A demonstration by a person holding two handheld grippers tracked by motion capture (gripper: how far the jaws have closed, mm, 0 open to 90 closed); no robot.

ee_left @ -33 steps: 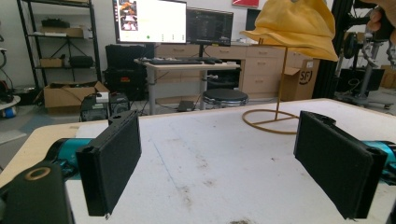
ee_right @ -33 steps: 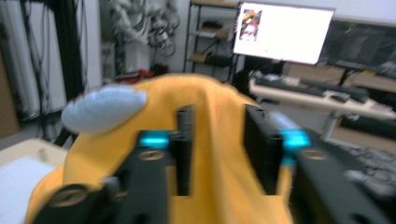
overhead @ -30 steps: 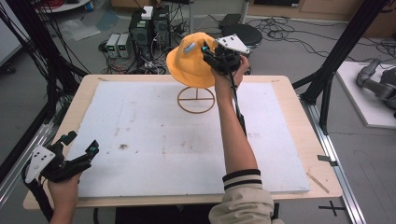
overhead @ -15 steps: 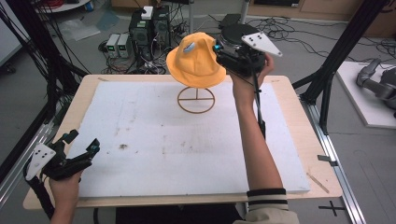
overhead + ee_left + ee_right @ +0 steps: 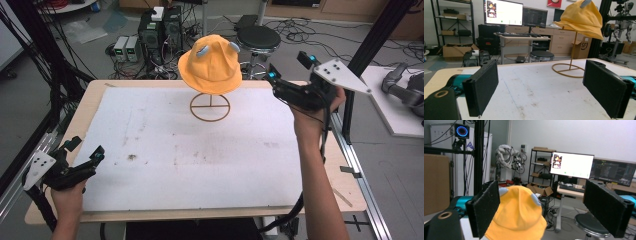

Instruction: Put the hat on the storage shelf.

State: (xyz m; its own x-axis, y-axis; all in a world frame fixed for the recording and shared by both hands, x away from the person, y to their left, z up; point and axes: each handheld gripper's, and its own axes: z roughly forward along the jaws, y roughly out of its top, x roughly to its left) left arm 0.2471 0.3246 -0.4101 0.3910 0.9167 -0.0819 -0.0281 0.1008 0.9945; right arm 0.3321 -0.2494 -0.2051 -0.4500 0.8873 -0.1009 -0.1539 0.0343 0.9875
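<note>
Orange hat (image 5: 210, 65) with grey-blue ears, tan stand (image 5: 210, 107), white board (image 5: 190, 150).

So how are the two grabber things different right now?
The right gripper is lifted up beside the yellow hat at the table's far edge; the left gripper sits low at the near corner, far from the hat. The right gripper's jaws have just been opening, with nothing between them. Both have black jaws standing open and empty.

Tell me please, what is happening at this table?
A person holds a gripper in each hand. The yellow hat hangs on the wire stand. The right gripper, jaws just opened and empty, is off to the hat's right. The left gripper rests open at the near left corner of the table.
</note>
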